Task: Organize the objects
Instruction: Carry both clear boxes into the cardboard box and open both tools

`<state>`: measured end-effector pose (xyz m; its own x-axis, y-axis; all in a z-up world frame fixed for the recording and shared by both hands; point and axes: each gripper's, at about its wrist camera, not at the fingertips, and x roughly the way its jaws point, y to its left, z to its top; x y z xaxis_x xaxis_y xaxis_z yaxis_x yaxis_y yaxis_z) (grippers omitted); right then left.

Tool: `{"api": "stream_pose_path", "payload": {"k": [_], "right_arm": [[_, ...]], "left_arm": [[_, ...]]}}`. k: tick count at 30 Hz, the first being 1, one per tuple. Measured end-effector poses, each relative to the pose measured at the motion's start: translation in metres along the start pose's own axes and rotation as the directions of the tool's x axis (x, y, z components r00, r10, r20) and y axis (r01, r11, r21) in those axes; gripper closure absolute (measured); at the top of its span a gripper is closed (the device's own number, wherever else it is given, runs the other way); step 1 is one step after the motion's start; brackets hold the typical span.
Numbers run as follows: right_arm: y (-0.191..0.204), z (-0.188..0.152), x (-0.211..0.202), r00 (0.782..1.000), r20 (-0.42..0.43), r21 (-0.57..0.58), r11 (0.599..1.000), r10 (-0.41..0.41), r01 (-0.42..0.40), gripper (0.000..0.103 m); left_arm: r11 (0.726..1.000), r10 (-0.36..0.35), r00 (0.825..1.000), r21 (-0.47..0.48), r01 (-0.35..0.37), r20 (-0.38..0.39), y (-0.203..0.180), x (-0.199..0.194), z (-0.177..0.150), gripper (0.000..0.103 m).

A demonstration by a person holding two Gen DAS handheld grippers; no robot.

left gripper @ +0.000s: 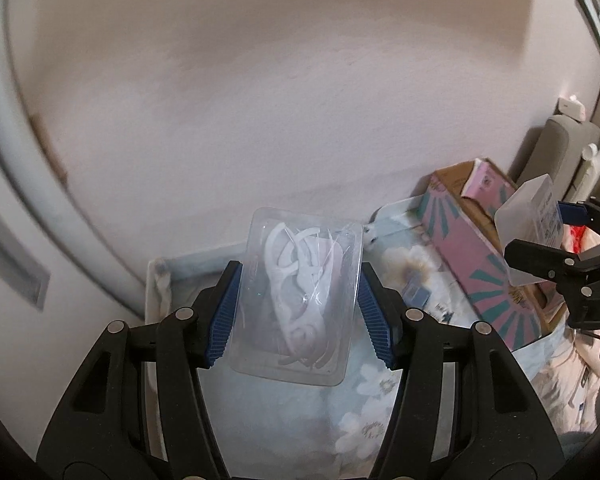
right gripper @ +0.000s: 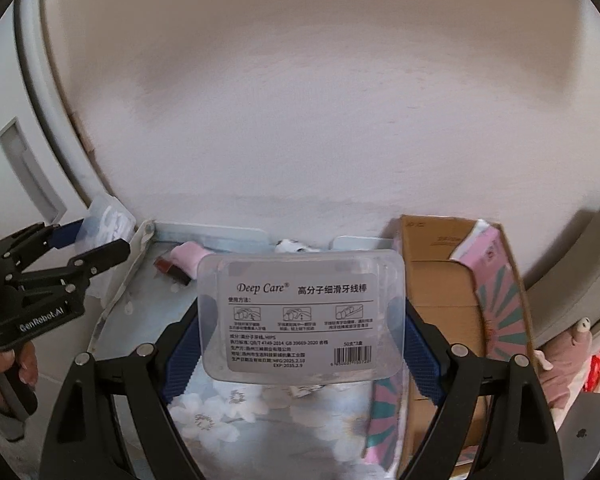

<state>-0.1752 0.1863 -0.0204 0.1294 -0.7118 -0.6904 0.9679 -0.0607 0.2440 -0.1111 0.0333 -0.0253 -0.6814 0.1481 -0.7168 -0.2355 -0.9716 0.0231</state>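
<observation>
A pale wall (left gripper: pixel 300 100) fills the background, with a floral-covered surface (left gripper: pixel 364 392) below it. On that surface, to the right, lies an open pink-and-teal cardboard box (right gripper: pixel 460 320).

The left claw (left gripper: pixel 298 316) is closed partway onto a clear box of floss picks (left gripper: pixel 296 300), its blue pads pressing the two long sides; the box's long axis points away from the camera, toward the wall.

The right claw (right gripper: pixel 302 344) likewise grips a frosted lid (right gripper: pixel 300 312) labelled "Deep Care", pads on its short ends, long axis lying crosswise, label facing the camera.
</observation>
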Motion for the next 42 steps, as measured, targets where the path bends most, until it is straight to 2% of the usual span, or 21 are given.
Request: {"api": "stream_pose_path", "payload": {"k": [6,10,15,21,24,29,35,39,42], "right_arm": [[-0.041,0.0,-0.014,0.997,0.0,0.048,0.996,-0.077,0.077,0.018],[-0.076,-0.004,-0.016,0.991,-0.024,0.085,0.987,-0.131,0.133,0.018],[-0.116,-0.011,-0.008,0.983,-0.067,0.129,0.975,-0.171,0.179,0.018],[-0.15,-0.029,0.009,0.971,-0.149,0.156,0.966,-0.185,0.208,0.018],[-0.157,-0.04,0.021,0.964,-0.193,0.155,0.965,-0.181,0.212,0.018],[-0.17,-0.057,0.05,0.95,-0.268,0.166,0.964,-0.158,0.207,0.018],[-0.173,-0.071,0.071,0.945,-0.3,0.157,0.971,-0.13,0.183,0.018],[-0.176,-0.08,0.088,0.937,-0.331,0.148,0.974,-0.115,0.172,0.018],[-0.177,-0.084,0.098,0.932,-0.349,0.144,0.977,-0.097,0.156,0.018]], "left_arm": [[0.993,-0.088,0.996,0.084,0.086,0.017,-0.037,0.016,0.041,0.05],[0.977,-0.16,0.987,0.144,0.159,-0.005,-0.072,0.036,0.066,0.05],[0.94,-0.237,0.969,0.237,0.246,-0.067,-0.129,0.073,0.097,0.05],[0.884,-0.266,0.952,0.356,0.303,-0.148,-0.203,0.121,0.117,0.05],[0.862,-0.266,0.943,0.388,0.326,-0.201,-0.233,0.146,0.115,0.05],[0.827,-0.251,0.917,0.423,0.37,-0.312,-0.281,0.193,0.102,0.05],[0.813,-0.226,0.883,0.42,0.404,-0.412,-0.305,0.238,0.084,0.05],[0.796,-0.198,0.877,0.45,0.404,-0.438,-0.316,0.254,0.073,0.05],[0.794,-0.18,0.873,0.456,0.401,-0.454,-0.32,0.267,0.068,0.05]]}}
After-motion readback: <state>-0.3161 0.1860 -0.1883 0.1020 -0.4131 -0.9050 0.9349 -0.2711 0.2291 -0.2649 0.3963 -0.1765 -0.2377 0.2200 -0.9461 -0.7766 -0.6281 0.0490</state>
